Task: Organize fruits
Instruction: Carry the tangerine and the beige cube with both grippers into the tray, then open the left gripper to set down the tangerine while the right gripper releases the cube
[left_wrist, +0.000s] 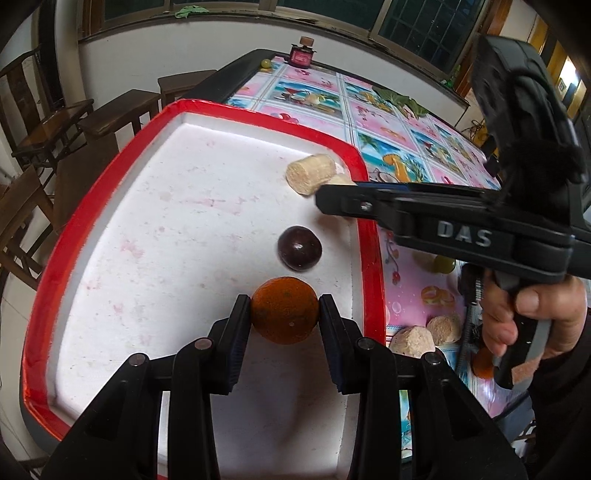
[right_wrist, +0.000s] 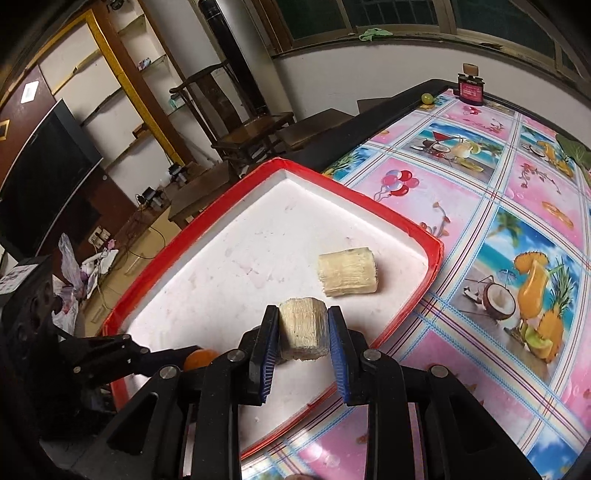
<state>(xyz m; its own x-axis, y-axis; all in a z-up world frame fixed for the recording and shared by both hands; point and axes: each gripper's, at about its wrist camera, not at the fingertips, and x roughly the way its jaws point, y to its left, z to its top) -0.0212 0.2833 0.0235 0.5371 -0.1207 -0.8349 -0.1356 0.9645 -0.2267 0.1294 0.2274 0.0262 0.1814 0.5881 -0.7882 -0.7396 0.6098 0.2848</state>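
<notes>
Both grippers are clamped: left gripper (left_wrist: 284, 314) on an orange (left_wrist: 284, 309), right gripper (right_wrist: 303, 328) on a pale cut chunk (right_wrist: 303, 328), probably sugarcane. Each hangs over the red-rimmed tray (right_wrist: 406, 314), apparently for sorting beside the passion fruit (left_wrist: 299, 247).

White walls (right_wrist: 325, 85) run under dark windows (left_wrist: 332, 14). Wooden chairs (right_wrist: 251, 125) stand past the bench's far edge, shelves (right_wrist: 122, 74) and a dark television (right_wrist: 44, 170) beyond.

both wrist views look down closely onto the same red-rimmed tray (left_wrist: 373, 236) (right_wrist: 207, 218).
</notes>
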